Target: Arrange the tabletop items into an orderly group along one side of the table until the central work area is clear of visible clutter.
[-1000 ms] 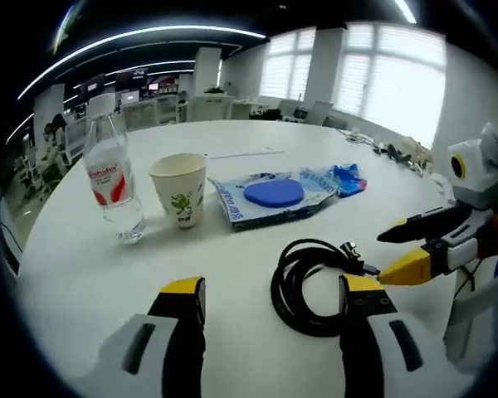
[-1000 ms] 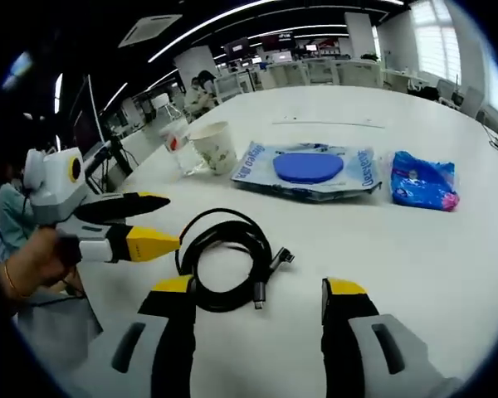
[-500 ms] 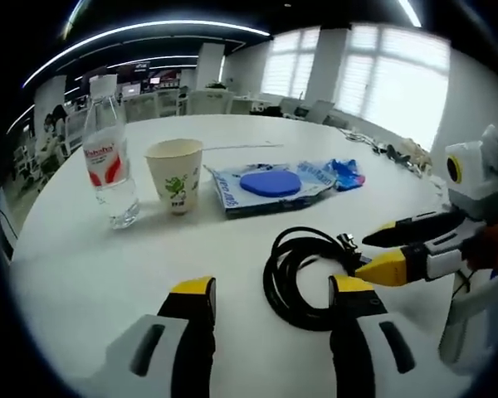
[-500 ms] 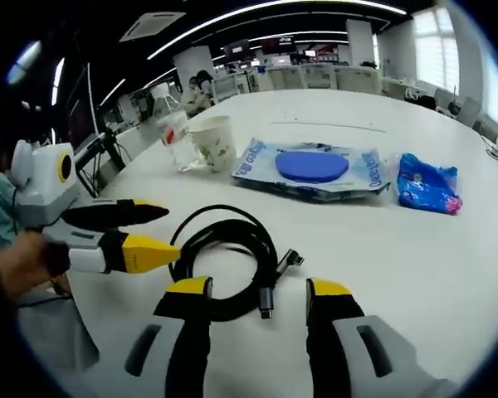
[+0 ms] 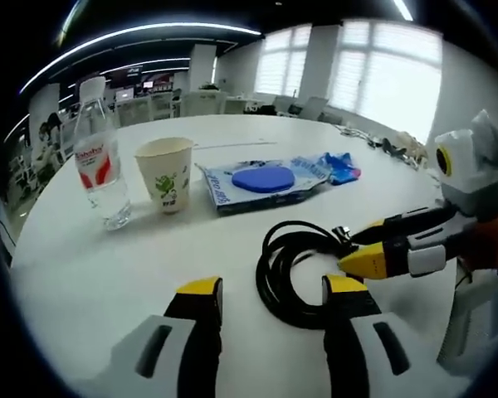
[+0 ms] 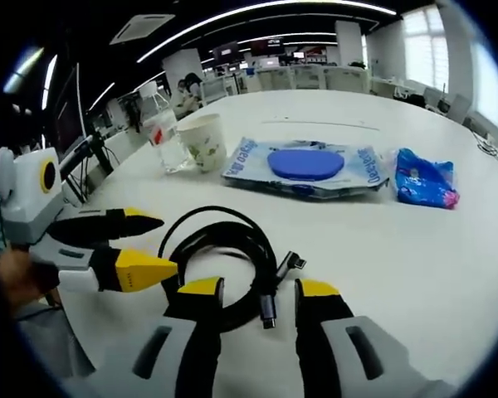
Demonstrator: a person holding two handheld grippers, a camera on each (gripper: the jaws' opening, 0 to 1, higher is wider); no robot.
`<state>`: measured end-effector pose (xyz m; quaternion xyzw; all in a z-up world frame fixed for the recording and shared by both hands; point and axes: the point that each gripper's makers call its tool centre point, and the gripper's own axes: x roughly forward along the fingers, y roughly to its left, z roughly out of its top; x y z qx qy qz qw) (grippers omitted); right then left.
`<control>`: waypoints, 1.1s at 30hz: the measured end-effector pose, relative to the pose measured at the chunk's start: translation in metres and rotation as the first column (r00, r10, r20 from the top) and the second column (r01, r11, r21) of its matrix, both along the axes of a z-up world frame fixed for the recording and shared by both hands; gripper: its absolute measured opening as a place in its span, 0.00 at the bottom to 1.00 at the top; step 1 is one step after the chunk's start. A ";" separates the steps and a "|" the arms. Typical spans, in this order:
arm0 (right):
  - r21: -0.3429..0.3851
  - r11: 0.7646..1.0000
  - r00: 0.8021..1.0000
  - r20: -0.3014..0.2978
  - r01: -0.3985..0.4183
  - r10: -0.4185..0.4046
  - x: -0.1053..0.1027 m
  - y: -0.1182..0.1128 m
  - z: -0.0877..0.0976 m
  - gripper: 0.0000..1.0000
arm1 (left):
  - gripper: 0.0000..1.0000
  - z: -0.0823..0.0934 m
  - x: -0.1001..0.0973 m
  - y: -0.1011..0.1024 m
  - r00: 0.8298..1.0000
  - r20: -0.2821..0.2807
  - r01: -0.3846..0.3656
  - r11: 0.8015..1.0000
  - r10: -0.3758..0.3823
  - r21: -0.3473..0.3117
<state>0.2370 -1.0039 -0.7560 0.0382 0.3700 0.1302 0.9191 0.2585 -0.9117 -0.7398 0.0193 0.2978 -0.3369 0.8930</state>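
A coiled black cable (image 5: 295, 264) lies on the white table (image 5: 108, 274) near its front. My left gripper (image 5: 271, 290) is open, and the coil's near edge sits between its jaws. In the right gripper view the same cable (image 6: 224, 253) has its connector end (image 6: 268, 309) lying between the jaws of my right gripper (image 6: 258, 290), which is open but narrowed. The right gripper (image 5: 361, 247) comes in from the right with its tips at the coil's plug. The left gripper (image 6: 156, 246) comes in from the left, just beside the coil.
Further back stand a water bottle (image 5: 95, 162) and a paper cup (image 5: 164, 172), side by side. Beside them lie a flat blue packet with a blue disc (image 5: 261, 178) and a small blue bag (image 5: 340, 166). A person's hand (image 6: 17, 274) holds the left gripper.
Both grippers' jaws have narrowed around the cable over the last second. Both cameras have crept closer to the coil; the items at the back have stayed put.
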 end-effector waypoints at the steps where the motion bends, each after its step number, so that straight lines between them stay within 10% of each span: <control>1: -0.006 1.000 1.000 0.000 0.001 -0.001 0.000 0.000 -0.001 0.30 | 0.42 0.000 0.000 -0.001 1.000 0.002 0.000 1.000 0.000 -0.001; 33: 0.007 0.993 0.992 0.030 0.121 -0.121 0.005 -0.003 -0.008 0.14 | 0.11 -0.017 -0.003 -0.003 0.988 -0.113 -0.115 0.993 0.110 -0.041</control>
